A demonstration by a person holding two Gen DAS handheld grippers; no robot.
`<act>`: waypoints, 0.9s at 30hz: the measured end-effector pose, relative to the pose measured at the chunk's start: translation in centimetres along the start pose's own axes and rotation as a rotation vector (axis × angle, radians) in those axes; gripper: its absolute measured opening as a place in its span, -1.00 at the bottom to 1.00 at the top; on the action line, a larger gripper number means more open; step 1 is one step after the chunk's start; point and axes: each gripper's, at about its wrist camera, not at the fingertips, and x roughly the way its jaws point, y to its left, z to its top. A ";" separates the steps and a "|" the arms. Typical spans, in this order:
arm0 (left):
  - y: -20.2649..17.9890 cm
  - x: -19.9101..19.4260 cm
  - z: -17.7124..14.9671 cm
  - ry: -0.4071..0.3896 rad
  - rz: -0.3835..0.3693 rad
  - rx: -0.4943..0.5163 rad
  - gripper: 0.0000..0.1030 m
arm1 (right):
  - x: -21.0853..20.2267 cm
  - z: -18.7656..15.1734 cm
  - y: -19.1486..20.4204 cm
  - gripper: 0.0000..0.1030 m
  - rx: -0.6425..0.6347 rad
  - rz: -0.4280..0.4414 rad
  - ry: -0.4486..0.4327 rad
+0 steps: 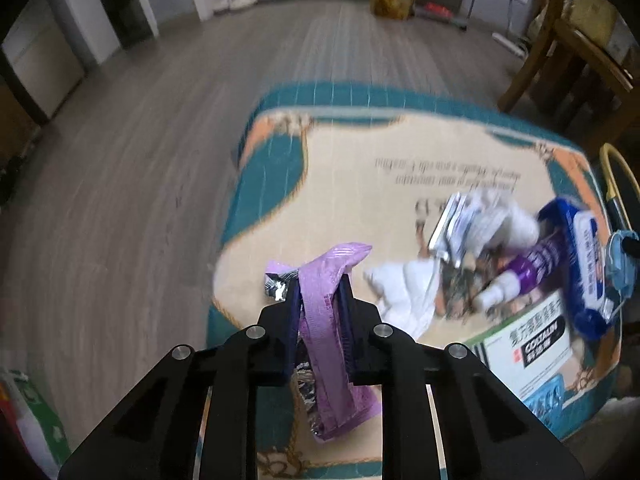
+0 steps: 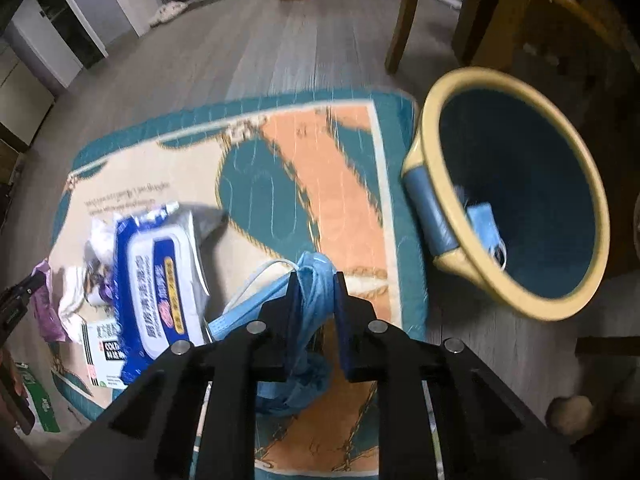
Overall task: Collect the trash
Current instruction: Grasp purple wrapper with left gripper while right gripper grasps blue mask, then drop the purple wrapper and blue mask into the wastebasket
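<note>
patterned rug (image 2: 320,168) underneath; right gripper (image 2: 318,280) pinches a blue mask (image 2: 314,320), left gripper (image 1: 320,280) a purple wrapper (image 1: 324,320). bin (image 2: 516,304) at two o'clock: the limp mask could snag its rim.

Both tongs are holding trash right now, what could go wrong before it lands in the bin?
1. The blue face mask in the right tongs trails a white ear loop toward the wipes pack; it might snag and drag it.
2. The bin looks tilted, so a bump on its rim could tip it.
3. The purple wrapper in the left tongs is pinched mid-length, both ends hanging free; it could slip out.
</note>
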 end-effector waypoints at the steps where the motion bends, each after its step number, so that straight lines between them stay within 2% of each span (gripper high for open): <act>1: -0.1 -0.5 0.1 -0.022 0.007 0.009 -0.62 | -0.6 0.2 -0.1 -0.70 0.001 0.006 -0.023; 5: -0.5 -2.2 0.4 -0.088 0.010 0.017 -0.62 | -1.9 0.8 -0.2 -0.70 0.003 0.016 -0.072; 14: -1.4 -3.0 1.8 -0.137 0.008 0.042 -0.62 | -4.0 1.5 -0.9 -0.71 0.042 0.066 -0.128; 18: -1.4 -3.8 2.5 -0.180 -0.001 0.031 -0.62 | -6.4 1.7 -0.8 -0.71 0.033 0.098 -0.177; 23: -1.8 -5.9 4.0 -0.259 -0.043 -0.010 -0.62 | -8.6 2.3 -1.9 -0.71 0.078 0.161 -0.233; 27: -3.6 -7.4 5.1 -0.317 -0.082 0.007 -0.62 | -10.0 2.8 -2.6 -0.71 0.084 0.197 -0.263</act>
